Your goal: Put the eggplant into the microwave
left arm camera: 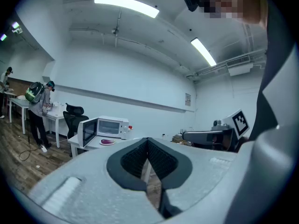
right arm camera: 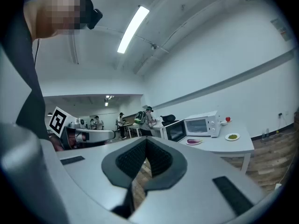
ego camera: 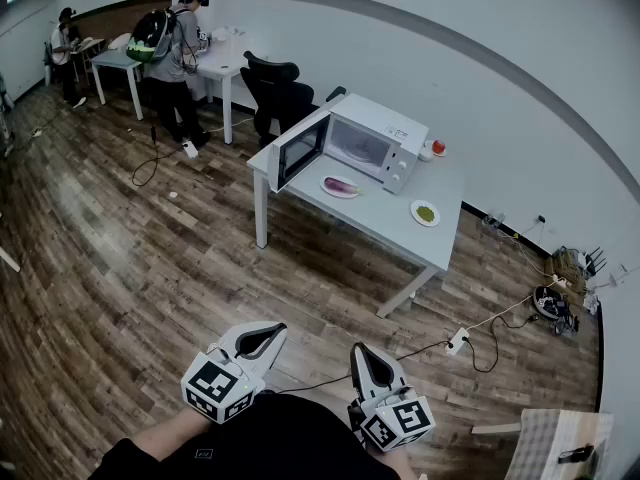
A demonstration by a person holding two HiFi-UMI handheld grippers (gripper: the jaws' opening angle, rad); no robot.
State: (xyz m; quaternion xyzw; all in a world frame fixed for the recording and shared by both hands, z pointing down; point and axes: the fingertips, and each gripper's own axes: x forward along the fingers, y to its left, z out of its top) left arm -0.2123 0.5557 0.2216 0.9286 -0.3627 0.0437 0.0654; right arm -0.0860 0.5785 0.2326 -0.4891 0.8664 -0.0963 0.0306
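head view shows both tools held low over the wood floor (ego camera: 150,268), well apart from the white worktop (ego camera: 400,236). the left tool (ego camera: 268,334) has its jaws pressed together with nothing between them. in left gripper view its black ribbed pads meet at the tip. the right tool (ego camera: 360,356) is pressed together and empty too, and its pads meet the same way in right gripper view. each tool points roughly level toward the worktop.

the eggplant (ego camera: 341,183), purple and small from here, lies on a pink plate (ego camera: 331,191) near the middle of the worktop, just in front of the microwave (ego camera: 378,143). the microwave stands along the worktop's back edge, toward its left end. its door (ego camera: 300,151) is swung open and hangs out past the left front corner. a second plate (ego camera: 425,213) with something green on it sits nearer the right edge, apart from the pink plate. a red thing (ego camera: 438,148) rests at the back edge, just right of the microwave.

a black office chair (ego camera: 272,86) stands behind the worktop's left end. further off, a person with a backpack (ego camera: 172,53) stands at another table.
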